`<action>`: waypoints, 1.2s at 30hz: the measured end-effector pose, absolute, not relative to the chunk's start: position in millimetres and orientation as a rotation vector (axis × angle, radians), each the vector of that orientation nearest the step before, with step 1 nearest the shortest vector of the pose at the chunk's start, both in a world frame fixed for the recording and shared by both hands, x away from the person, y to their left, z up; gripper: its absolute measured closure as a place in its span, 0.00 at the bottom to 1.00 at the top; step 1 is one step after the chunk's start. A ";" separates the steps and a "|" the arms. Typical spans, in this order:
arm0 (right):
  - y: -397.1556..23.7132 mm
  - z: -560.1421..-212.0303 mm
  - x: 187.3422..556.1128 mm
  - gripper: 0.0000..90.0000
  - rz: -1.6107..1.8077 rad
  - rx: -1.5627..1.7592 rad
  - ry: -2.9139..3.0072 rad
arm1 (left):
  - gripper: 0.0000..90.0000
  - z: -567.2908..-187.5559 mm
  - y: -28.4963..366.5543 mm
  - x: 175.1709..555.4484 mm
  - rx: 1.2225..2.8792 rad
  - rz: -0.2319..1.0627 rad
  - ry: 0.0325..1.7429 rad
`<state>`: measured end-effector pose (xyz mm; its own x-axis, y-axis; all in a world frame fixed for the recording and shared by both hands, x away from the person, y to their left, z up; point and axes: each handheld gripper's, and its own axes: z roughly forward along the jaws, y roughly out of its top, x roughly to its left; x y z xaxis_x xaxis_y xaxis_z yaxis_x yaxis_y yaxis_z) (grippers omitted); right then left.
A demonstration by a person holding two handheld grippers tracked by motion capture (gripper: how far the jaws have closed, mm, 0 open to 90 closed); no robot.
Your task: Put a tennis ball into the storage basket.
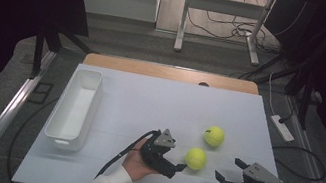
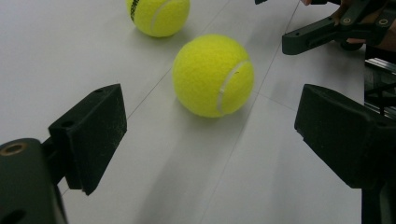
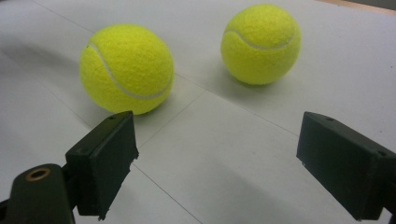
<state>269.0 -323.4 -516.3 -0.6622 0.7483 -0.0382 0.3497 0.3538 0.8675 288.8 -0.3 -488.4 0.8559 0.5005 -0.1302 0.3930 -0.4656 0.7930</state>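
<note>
Two yellow tennis balls lie on the white table top [image 1: 148, 104]. The nearer ball [image 1: 195, 158] [image 2: 213, 74] [image 3: 126, 69] rests just ahead of my left gripper [image 1: 178, 161] [image 2: 210, 135], whose jaws stand open and hold nothing. The farther ball [image 1: 214, 136] [image 2: 159, 16] [image 3: 260, 44] sits a little beyond it, to the right. My right gripper [image 1: 229, 169] [image 3: 215, 158] is open and points toward both balls from the near right without touching either. One of its jaws shows at the top right of the left gripper view, as the right gripper [image 2: 322, 32].
A long white bin [image 1: 98, 98] stands along the table's left side and looks empty. A wooden edge [image 1: 169, 73] runs along the table's far side. A power strip [image 1: 282, 128] and cables lie on the floor to the right.
</note>
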 end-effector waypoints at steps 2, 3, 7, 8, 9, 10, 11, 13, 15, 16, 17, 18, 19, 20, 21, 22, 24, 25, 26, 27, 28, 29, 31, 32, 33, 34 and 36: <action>-323.6 -516.2 268.9 0.13 1.247 0.960 2.189 | 0.11 -489.1 -1.5 289.9 2.124 0.146 0.644; -323.6 -516.2 268.9 0.13 1.247 0.961 2.189 | 0.11 -489.7 -2.7 290.1 2.120 0.143 0.648; -323.6 -516.5 268.7 0.13 1.254 0.961 2.189 | 0.11 -490.7 -4.8 291.7 2.124 0.136 0.648; -323.6 -516.4 268.7 0.13 1.254 0.960 2.189 | 0.11 -490.8 -4.9 292.3 2.129 0.135 0.645; -323.5 -516.4 268.7 0.13 1.254 0.961 2.189 | 0.11 -491.3 -5.6 292.7 2.123 0.133 0.649; -323.5 -516.5 268.7 0.13 1.254 0.962 2.189 | 0.11 -491.8 -5.5 293.5 2.122 0.131 0.650; -323.5 -516.3 268.7 0.13 1.246 0.963 2.189 | 0.11 -492.4 -6.0 294.3 2.116 0.124 0.653; -323.5 -516.2 268.9 0.13 1.247 0.964 2.187 | 0.11 -493.4 -7.2 295.9 2.119 0.119 0.649; -323.5 -516.4 268.9 0.13 1.247 0.965 2.188 | 0.11 -494.3 -9.3 296.7 2.118 0.117 0.649; -323.5 -516.5 268.9 0.13 1.247 0.965 2.189 | 0.11 -494.7 -10.8 297.0 2.122 0.116 0.647; -323.5 -516.5 268.8 0.13 1.246 0.965 2.189 | 0.11 -494.8 -11.8 297.3 2.127 0.117 0.643; -323.5 -516.6 268.8 0.13 1.251 0.966 2.188 | 0.11 -494.8 -12.6 297.5 2.131 0.117 0.640; -323.5 -516.6 268.9 0.13 1.252 0.966 2.188 | 0.11 -494.8 -14.4 297.9 2.131 0.115 0.636; -323.5 -516.6 268.9 0.13 1.252 0.966 2.188 | 0.11 -494.8 -14.4 297.9 2.131 0.115 0.636; -323.5 -516.6 268.9 0.13 1.252 0.967 2.188 | 0.11 -494.8 -16.2 298.0 2.129 0.115 0.634; -323.5 -516.7 268.8 0.13 1.255 0.967 2.188 | 0.11 -494.9 -17.3 298.0 2.127 0.114 0.632; -323.5 -516.7 268.8 0.13 1.253 0.967 2.187 | 0.11 -495.1 -20.4 298.4 2.133 0.112 0.624; -323.6 -516.8 268.7 0.13 1.253 0.968 2.187 | 0.11 -495.4 -22.2 298.5 2.135 0.110 0.621; -323.8 -516.7 268.8 0.13 1.254 0.968 2.187 | 0.11 -495.5 -23.3 298.6 2.139 0.109 0.618; -324.0 -516.7 268.7 0.13 1.256 0.968 2.186 | 0.11 -495.8 -24.7 298.9 2.140 0.109 0.616; -324.3 -516.6 268.6 0.13 1.252 0.970 2.185 | 0.11 -495.9 -25.2 299.2 2.143 0.110 0.615; -324.4 -516.7 268.6 0.13 1.251 0.970 2.185 | 0.11 -496.1 -26.1 299.7 2.141 0.108 0.614; -324.5 -516.7 268.6 0.13 1.251 0.971 2.185 | 0.11 -496.7 -28.1 300.7 2.145 0.105 0.611; -324.5 -516.8 268.6 0.13 1.251 0.971 2.185 | 0.11 -497.0 -29.0 300.9 2.145 0.106 0.611; -324.5 -516.9 268.6 0.13 1.251 0.971 2.185 | 0.11 -497.5 -30.1 301.3 2.148 0.104 0.609; -324.6 -516.9 268.6 0.13 1.251 0.971 2.185 | 0.11 -498.4 -31.6 301.8 2.151 0.104 0.613; -324.7 -517.0 268.7 0.13 1.252 0.972 2.184 | 0.11 -499.4 -33.5 302.9 2.158 0.102 0.613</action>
<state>268.7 -324.7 -517.0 -0.6564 0.7539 -0.0291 0.3558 0.3433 0.8692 302.9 -33.5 -499.4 0.8756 0.4616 -0.1424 0.3907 -0.5034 0.7706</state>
